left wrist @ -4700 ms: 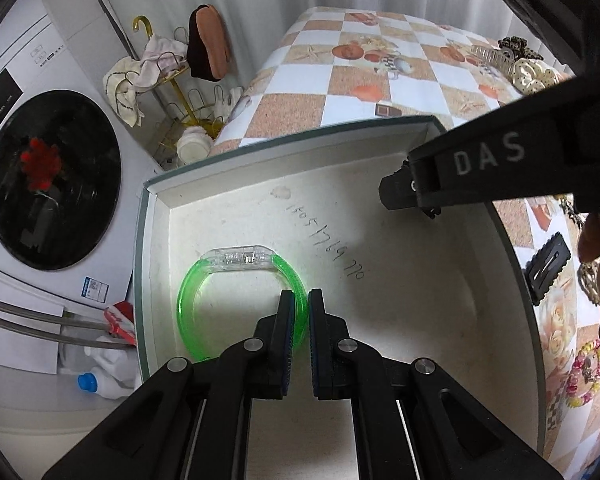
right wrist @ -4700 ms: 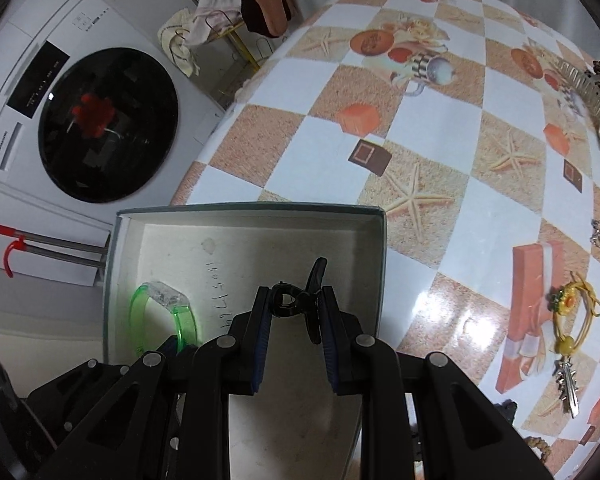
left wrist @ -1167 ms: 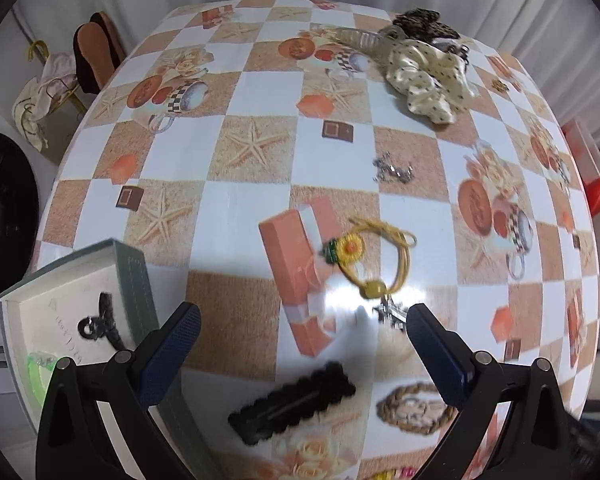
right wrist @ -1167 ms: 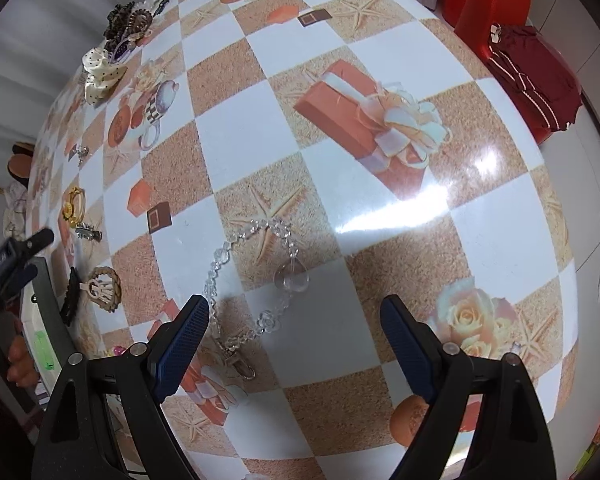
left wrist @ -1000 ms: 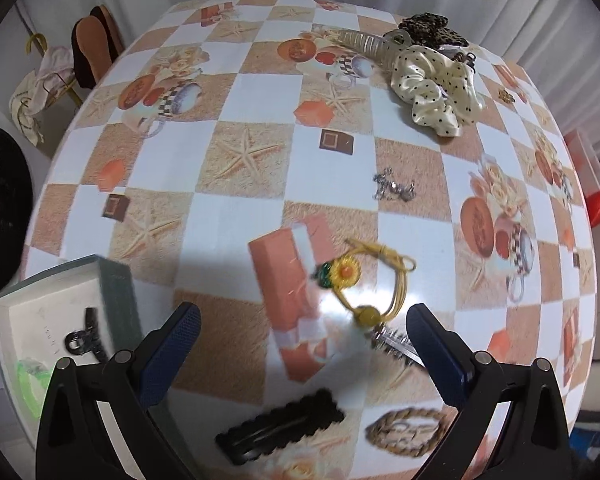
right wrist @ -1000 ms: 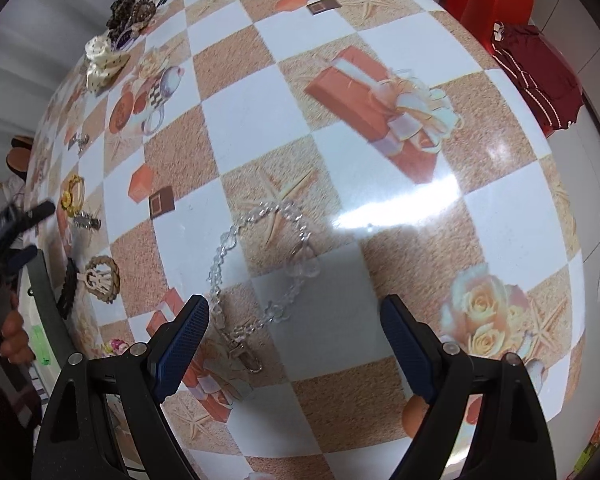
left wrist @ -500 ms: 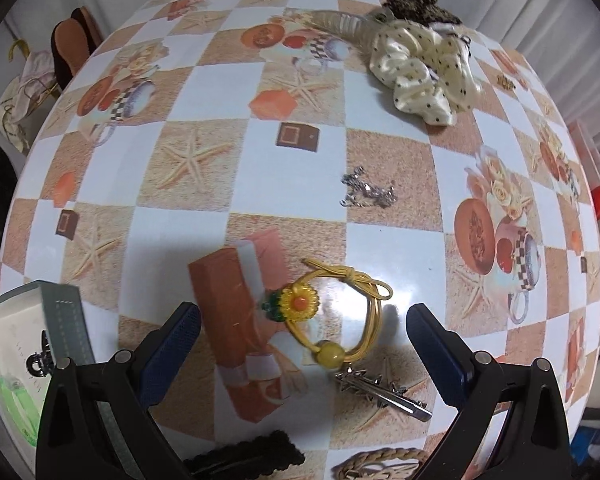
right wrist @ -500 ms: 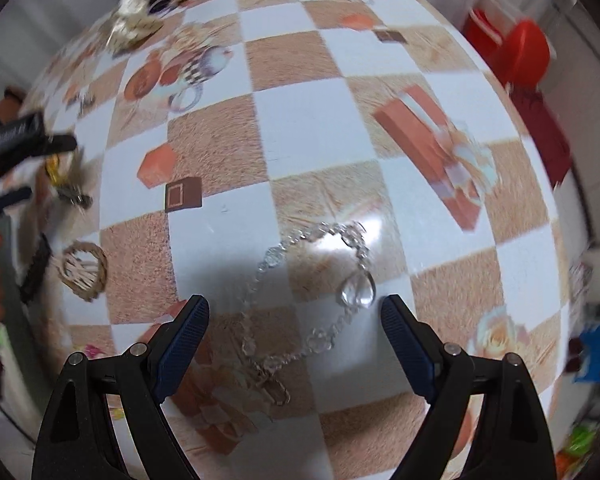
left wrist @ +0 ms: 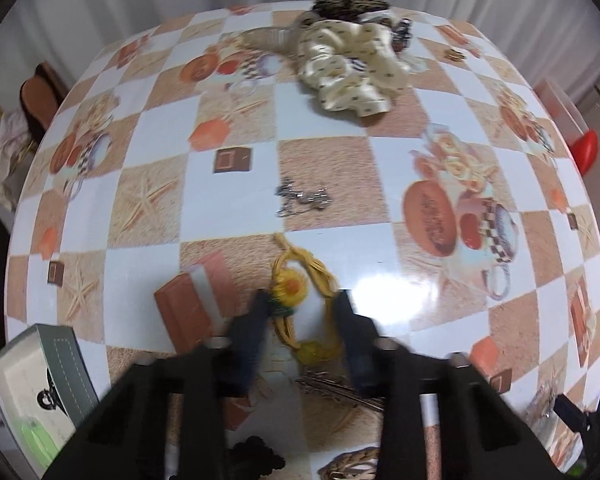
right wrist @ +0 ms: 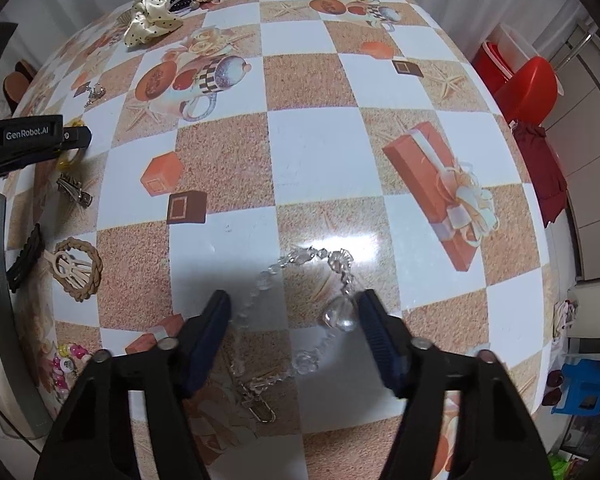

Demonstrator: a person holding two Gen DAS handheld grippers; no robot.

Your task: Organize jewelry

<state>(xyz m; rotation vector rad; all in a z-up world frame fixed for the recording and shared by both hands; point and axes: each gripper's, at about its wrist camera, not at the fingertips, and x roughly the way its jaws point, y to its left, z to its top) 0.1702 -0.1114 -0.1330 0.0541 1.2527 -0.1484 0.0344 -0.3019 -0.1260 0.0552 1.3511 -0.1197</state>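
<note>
The left tool (left wrist: 300, 312) has just been closing around the yellow hair tie (left wrist: 300, 304) near the counter's (left wrist: 340, 160) box-side edge; its jaws flank the loop, and blur hides any contact. Soft and light, it suits a pinch across the cord. The right tool (right wrist: 294, 312) has also been narrowing, astride the crystal bracelet (right wrist: 300, 300), not yet touching. Those slippery, floppy beads want a grip by one strand. Only the left view shows the box (left wrist: 32, 396).

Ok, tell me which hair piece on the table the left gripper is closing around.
The yellow sunflower hair tie: it lies between the left gripper's fingers, whose jaws have just been closing. The polka-dot scrunchie sits far back; the black scalloped clip lies below the fingers.
</note>
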